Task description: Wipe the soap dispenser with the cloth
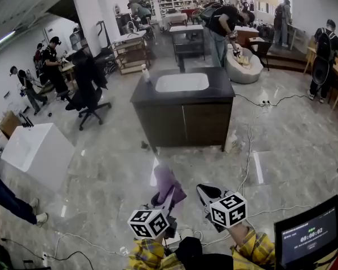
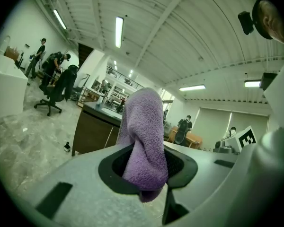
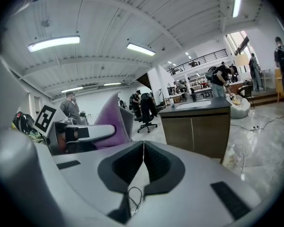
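L gripper (image 2: pixel 146 168) is clamped on the purple cloth (image 2: pixel 144 131), which stands up out of its jaws. R gripper (image 3: pixel 143 161), at its 3 o'clock, has jaws pressed together w/ nothing between. The dark sink cabinet (image 1: pixel 183 120) stands well apart at approx. 12 o'clock across the marble floor (image 1: pixel 101 173). The soap dispenser (image 1: pixel 145 73) is upright on the cabinet top, at 9 o'clock of the white basin (image 1: pixel 182 82), untouched.
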### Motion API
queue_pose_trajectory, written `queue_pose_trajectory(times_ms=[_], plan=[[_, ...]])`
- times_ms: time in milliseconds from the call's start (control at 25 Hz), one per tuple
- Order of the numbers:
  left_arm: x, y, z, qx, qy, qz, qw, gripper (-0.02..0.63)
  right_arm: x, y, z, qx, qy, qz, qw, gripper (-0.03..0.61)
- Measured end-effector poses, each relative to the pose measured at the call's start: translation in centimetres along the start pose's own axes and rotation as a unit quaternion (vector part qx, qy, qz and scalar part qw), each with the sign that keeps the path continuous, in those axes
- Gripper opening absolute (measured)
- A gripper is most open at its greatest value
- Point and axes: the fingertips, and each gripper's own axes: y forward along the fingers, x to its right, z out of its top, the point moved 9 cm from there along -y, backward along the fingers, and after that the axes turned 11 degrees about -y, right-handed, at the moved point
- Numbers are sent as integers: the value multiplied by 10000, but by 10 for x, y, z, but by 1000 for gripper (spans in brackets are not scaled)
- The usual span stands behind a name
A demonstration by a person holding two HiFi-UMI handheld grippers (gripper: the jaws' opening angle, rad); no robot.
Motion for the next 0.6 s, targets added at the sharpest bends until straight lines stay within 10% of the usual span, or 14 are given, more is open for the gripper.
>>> queue_pose_trajectory(times_ms=[600], plan=[[-116,76,98,-155,2,-132,9998,81,32,161,48,-43,156,-173,9997,5]])
